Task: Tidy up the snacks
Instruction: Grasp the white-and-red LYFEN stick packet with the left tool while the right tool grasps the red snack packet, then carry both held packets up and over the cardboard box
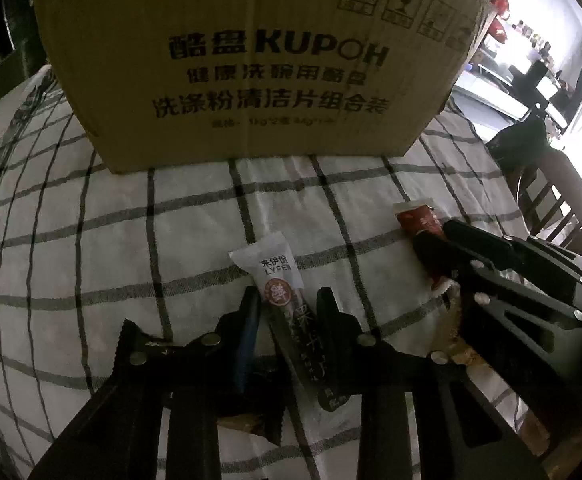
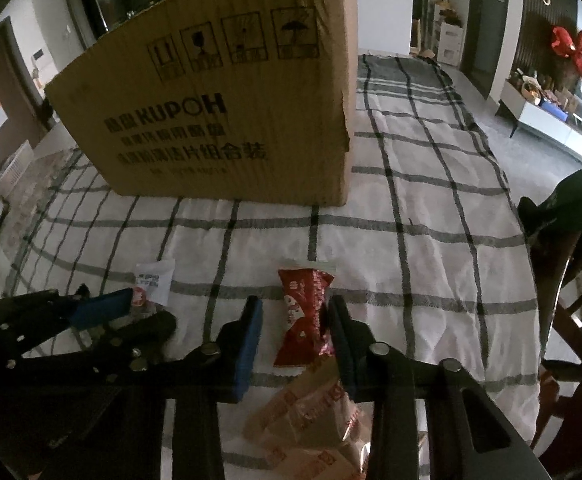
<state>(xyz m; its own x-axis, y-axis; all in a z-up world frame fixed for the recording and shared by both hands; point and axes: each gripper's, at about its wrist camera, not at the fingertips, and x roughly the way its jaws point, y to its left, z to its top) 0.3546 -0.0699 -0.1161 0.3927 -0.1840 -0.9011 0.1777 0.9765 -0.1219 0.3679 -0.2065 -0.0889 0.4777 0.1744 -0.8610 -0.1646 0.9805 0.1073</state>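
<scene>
Left gripper point(image 1: 289, 312): jaws straddling a white snack stick point(image 1: 281, 300), not visibly pinching it. Right gripper point(image 2: 295, 320): bracketing a red candy wrapper point(image 2: 303, 316) likewise. Both lying on the checked cloth point(image 2: 431, 240), six o'clock of the cardboard box point(image 1: 251, 60). Light, crinkly, probably slippery; gripping mid-body is looking safest.

A checked cloth point(image 2: 431, 216) covers the surface; wooden chair point(image 2: 575, 312) at right; grey floor point(image 2: 531, 148); low white cabinet point(image 2: 551, 120); red bow point(image 2: 571, 50) on dark wall.
</scene>
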